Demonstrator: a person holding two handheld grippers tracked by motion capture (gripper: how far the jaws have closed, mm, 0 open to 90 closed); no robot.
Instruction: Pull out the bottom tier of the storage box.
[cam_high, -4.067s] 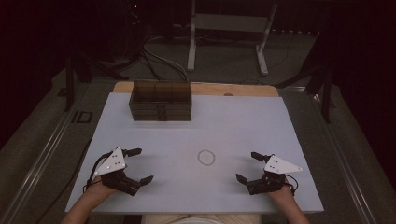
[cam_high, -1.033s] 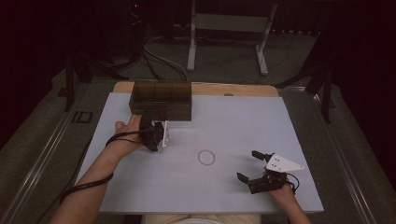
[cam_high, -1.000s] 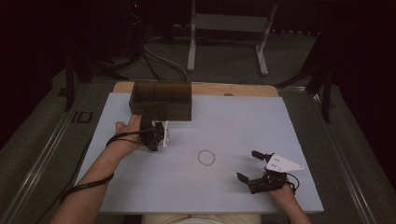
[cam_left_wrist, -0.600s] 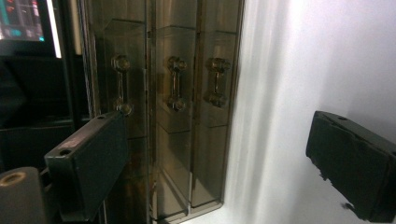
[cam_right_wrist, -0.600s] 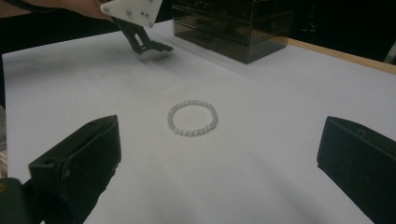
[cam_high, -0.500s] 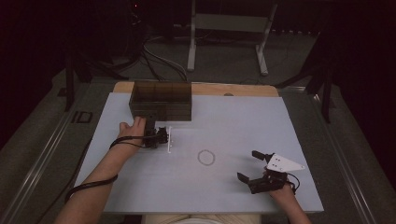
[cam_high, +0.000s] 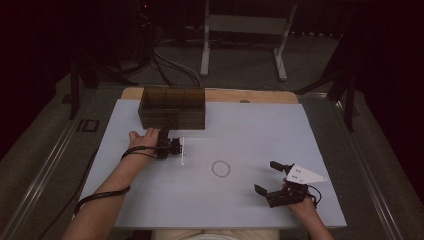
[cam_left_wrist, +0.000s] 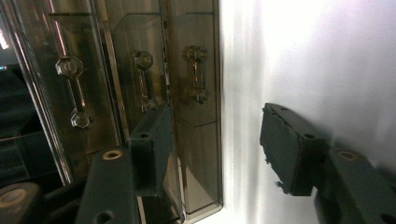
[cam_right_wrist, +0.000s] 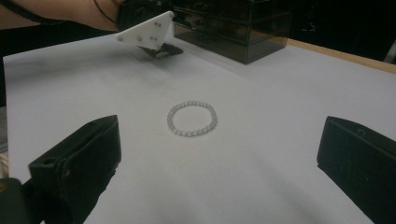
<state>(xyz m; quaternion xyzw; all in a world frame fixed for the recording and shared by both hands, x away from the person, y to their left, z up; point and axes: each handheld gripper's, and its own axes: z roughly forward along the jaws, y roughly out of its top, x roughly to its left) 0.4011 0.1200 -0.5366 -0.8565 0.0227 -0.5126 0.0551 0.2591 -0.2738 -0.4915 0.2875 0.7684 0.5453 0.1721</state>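
White table sheet (cam_high: 300, 130), centre of the high view; wooden tabletop edge (cam_high: 250, 95) along its far side. Metal stand (cam_high: 245, 30) at upper centre, cables (cam_high: 170, 57) on the floor at upper left (dimly lit).

Probably lab: dim room, floor cables (cam_high: 165, 57)

No text, label, brand, number or sign can be read anywhere in these views.
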